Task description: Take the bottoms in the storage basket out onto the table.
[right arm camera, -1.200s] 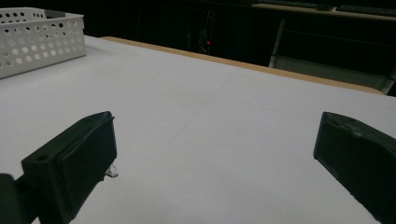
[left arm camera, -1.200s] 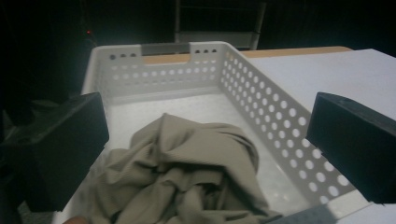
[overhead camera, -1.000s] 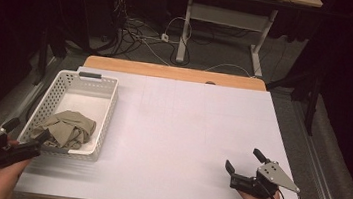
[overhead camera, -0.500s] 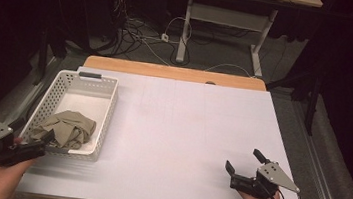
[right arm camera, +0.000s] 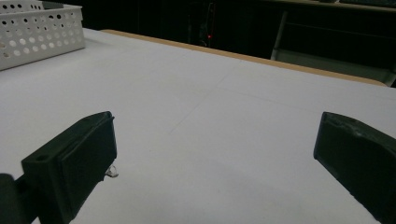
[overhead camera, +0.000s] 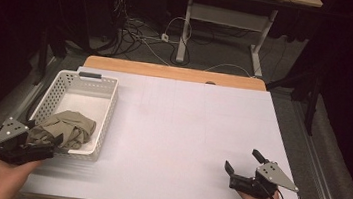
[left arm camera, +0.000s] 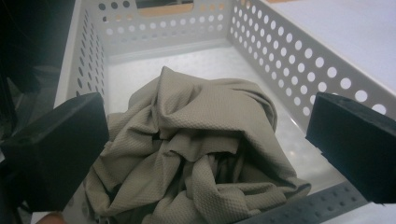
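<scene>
Left gripper view: left gripper (left arm camera: 205,140) spread wide, grasping nothing, jaws either side of crumpled olive-beige cloth (left arm camera: 196,144) just ahead and below; cloth sits at the near end of white perforated basket (left arm camera: 299,60), far end bare; high view: left gripper (overhead camera: 40,149) at basket's near rim; right gripper (overhead camera: 246,169) well apart to the right, released, resting on white table (overhead camera: 186,131), nothing between its jaws.

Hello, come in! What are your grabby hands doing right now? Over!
Left hand-held gripper open, poised over crumpled khaki cloth at the near end of the white basket. Right hand-held gripper open, idle over bare white table. Nothing in the way.
</scene>
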The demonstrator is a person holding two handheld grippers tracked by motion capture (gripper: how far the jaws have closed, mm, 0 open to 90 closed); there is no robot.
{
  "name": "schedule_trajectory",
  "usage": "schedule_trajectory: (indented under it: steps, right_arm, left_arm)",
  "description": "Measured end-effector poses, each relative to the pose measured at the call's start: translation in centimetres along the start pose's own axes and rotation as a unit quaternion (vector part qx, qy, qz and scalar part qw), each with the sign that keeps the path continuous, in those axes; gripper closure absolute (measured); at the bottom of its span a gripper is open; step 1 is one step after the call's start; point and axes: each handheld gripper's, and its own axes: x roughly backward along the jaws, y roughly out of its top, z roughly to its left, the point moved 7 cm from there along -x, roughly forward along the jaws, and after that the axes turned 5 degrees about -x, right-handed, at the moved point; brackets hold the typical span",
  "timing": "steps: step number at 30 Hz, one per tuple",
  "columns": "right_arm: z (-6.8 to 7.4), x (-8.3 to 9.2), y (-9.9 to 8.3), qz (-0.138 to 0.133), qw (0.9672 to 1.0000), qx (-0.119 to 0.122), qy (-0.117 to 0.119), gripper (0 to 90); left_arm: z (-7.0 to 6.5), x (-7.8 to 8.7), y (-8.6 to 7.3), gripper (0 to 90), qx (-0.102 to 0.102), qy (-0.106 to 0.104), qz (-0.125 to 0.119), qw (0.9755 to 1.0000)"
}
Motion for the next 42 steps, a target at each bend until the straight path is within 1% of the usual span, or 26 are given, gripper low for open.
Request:
schedule_trajectory:
  steps: [4, 5, 6, 7, 8, 9, 12, 14, 15, 17, 18, 20, 21, 23, 25, 27, 29, 30, 31, 34, 36, 38, 39, 40, 41, 42]
  right_arm:
    - [-0.1, -0.1, -0.1, 0.002, 1.0000, -0.003, -0.001, 0.0]
    - [0.0, -0.1, -0.1, 0.002, 1.0000, -0.003, -0.001, 0.0]
    - [0.0, -0.1, 0.0, -0.001, 1.0000, -0.001, -0.001, 0.0]
    - [0.0, -0.1, 0.0, -0.001, 1.0000, -0.001, -0.001, 0.0]
    - [0.0, 0.0, 0.0, -0.001, 1.0000, -0.002, -0.001, 0.0]
    - [0.0, 0.0, 0.0, -0.001, 1.0000, -0.002, -0.001, 0.0]
    - [-0.1, 0.1, 0.1, -0.002, 1.0000, -0.004, -0.002, 0.0]
    - [-0.1, 0.0, 0.1, -0.003, 1.0000, -0.004, -0.002, 0.0]
    - [-0.2, 0.0, 0.1, -0.002, 1.0000, -0.004, -0.002, 0.0]
    - [-0.3, 0.1, 0.1, -0.004, 1.0000, -0.005, -0.003, 0.0]
    - [-0.3, 0.1, 0.1, -0.004, 1.0000, -0.005, -0.003, 0.0]
    - [-0.4, 0.2, 0.1, -0.004, 1.0000, -0.007, -0.004, 0.0]
    - [-0.4, 0.2, 0.1, -0.004, 1.0000, -0.007, -0.004, 0.0]
    - [-0.4, 0.3, 0.1, -0.004, 1.0000, -0.006, -0.004, 0.0]
    - [-0.3, 0.4, 0.2, -0.005, 1.0000, -0.005, -0.004, 0.0]
    - [-0.3, 0.4, 0.1, -0.004, 1.0000, -0.003, -0.004, 0.0]
    - [-0.3, 0.4, 0.1, -0.003, 1.0000, -0.003, -0.005, 0.0]
    - [-0.3, 0.4, 0.1, -0.003, 1.0000, -0.003, -0.004, 0.0]
    - [-0.3, 0.4, 0.1, -0.003, 1.0000, -0.003, -0.004, 0.0]
    - [-0.3, 0.4, 0.0, -0.001, 1.0000, -0.004, -0.003, 0.0]
    - [-0.3, 0.4, 0.0, 0.000, 1.0000, -0.005, -0.004, 0.0]
    - [-0.3, 0.4, 0.0, -0.002, 1.0000, -0.005, -0.002, 0.0]
    - [-0.3, 0.4, 0.1, -0.002, 1.0000, -0.005, -0.002, 0.0]
    - [-0.3, 0.4, 0.1, -0.002, 1.0000, -0.005, -0.002, 0.0]
    - [-0.3, 0.4, 0.1, -0.002, 1.0000, -0.005, -0.002, 0.0]
    - [-0.3, 0.4, 0.1, -0.002, 1.0000, -0.005, -0.001, 0.0]
  left_arm:
    - [-0.1, -0.3, 0.0, 0.0, -0.011, 0.002, 0.013, 0.9998]
    - [0.1, -0.5, 0.1, 0.0, -0.025, 0.002, 0.009, 0.9996]
    - [-0.1, -0.4, -0.1, 0.0, -0.013, 0.004, 0.021, 0.9997]
    - [0.1, -0.6, 0.1, 0.0, -0.025, 0.001, 0.017, 0.9995]
    - [0.1, -0.6, 0.2, 0.0, -0.022, 0.000, 0.022, 0.9995]
    - [0.1, -0.5, 0.1, 0.0, -0.006, -0.002, 0.035, 0.9994]
    - [0.3, -0.9, 0.5, 0.0, 0.011, -0.016, 0.057, 0.9982]
    - [0.5, -1.2, 0.9, 0.0, 0.024, -0.025, 0.078, 0.9963]
    - [0.5, -1.3, 1.1, 0.0, 0.027, -0.029, 0.088, 0.9954]
    - [0.5, -1.5, 1.7, 0.0, 0.021, -0.028, 0.103, 0.9941]
    - [0.6, -1.7, 2.0, 0.0, 0.017, -0.025, 0.111, 0.9933]
    - [0.8, -2.1, 2.4, 0.0, 0.007, -0.020, 0.133, 0.9909]
    - [0.9, -2.3, 2.4, 0.0, 0.002, -0.015, 0.147, 0.9891]
    - [1.2, -2.9, 2.2, 0.0, -0.006, -0.009, 0.178, 0.9839]
    - [1.3, -3.3, 2.0, 0.0, -0.006, -0.014, 0.203, 0.9790]
    - [1.3, -3.7, 1.9, 0.0, -0.002, -0.018, 0.223, 0.9747]
    - [1.3, -4.0, 1.7, 0.0, -0.011, -0.015, 0.248, 0.9687]
    - [1.2, -4.2, 1.6, 0.0, -0.016, -0.013, 0.261, 0.9651]
    - [1.2, -4.3, 1.5, 0.0, -0.023, -0.012, 0.276, 0.9607]
    - [0.8, -4.8, 1.6, 0.0, -0.033, -0.015, 0.313, 0.9490]
    - [0.6, -5.2, 1.7, 0.0, -0.037, -0.021, 0.333, 0.9419]
    - [0.5, -5.5, 1.6, 0.0, -0.046, -0.016, 0.352, 0.9347]
    - [0.5, -5.7, 1.5, 0.0, -0.047, -0.016, 0.364, 0.9301]
    - [0.4, -5.9, 1.3, 0.0, -0.049, -0.017, 0.378, 0.9244]
    - [0.3, -6.0, 1.2, 0.0, -0.047, -0.023, 0.389, 0.9197]
    - [0.3, -6.2, 1.3, 0.0, -0.045, -0.022, 0.395, 0.9174]
